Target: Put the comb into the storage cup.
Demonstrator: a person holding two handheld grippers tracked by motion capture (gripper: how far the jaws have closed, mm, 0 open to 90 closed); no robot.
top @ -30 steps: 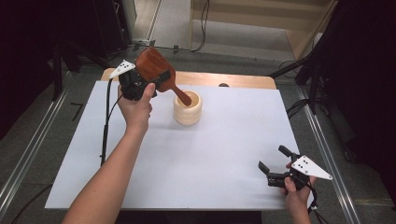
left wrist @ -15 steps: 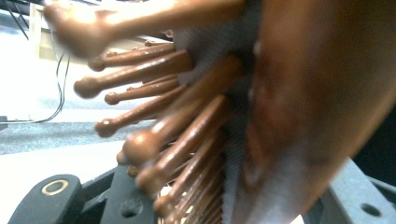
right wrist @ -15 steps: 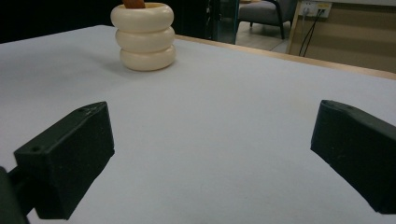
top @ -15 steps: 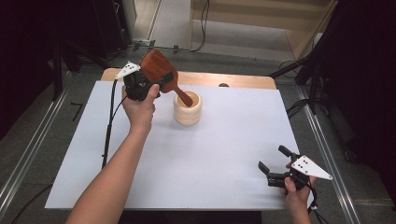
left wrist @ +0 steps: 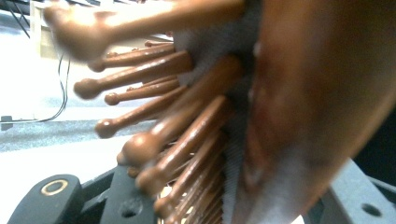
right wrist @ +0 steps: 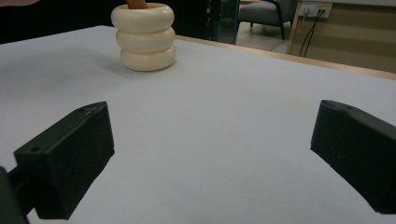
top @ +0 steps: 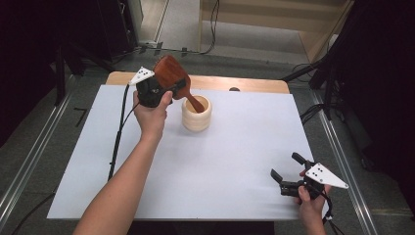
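The brush (top: 171,76), a brown wooden hairbrush with round-tipped pins, is being held by its paddle head in the left tongs (top: 164,90), above the far left part of the tabletop (top: 235,161). Its handle is pointing down and to the right, and the handle end is sitting inside the mouth of the holder (top: 196,113), a cream ribbed cup standing upright just right of the left hand (top: 152,115). In the left gripper view the pins (left wrist: 154,114) and the head are lying close to the lens between the jaws, so the left tongs are gripping the head firmly and are closed on it as far as the head allows.

The step in hand appears to be inserting the brush, handle first, into the holder. The handle is already entering the rim; how deep it is reaching cannot be told from the high view. In the right gripper view a brown tip (right wrist: 137,4) is showing at the holder (right wrist: 144,38) mouth.

The right tongs (top: 288,174) are resting near the front right corner of the tabletop, well apart from the holder, with the jaws standing wide apart and nothing between them.

The next move is likely calling for lowering the brush until the handle bottoms out, then releasing the head. The holder is standing free, so a sideways push from the slanted handle could be tipping or sliding it; tilting the brush more upright before release is advisable.
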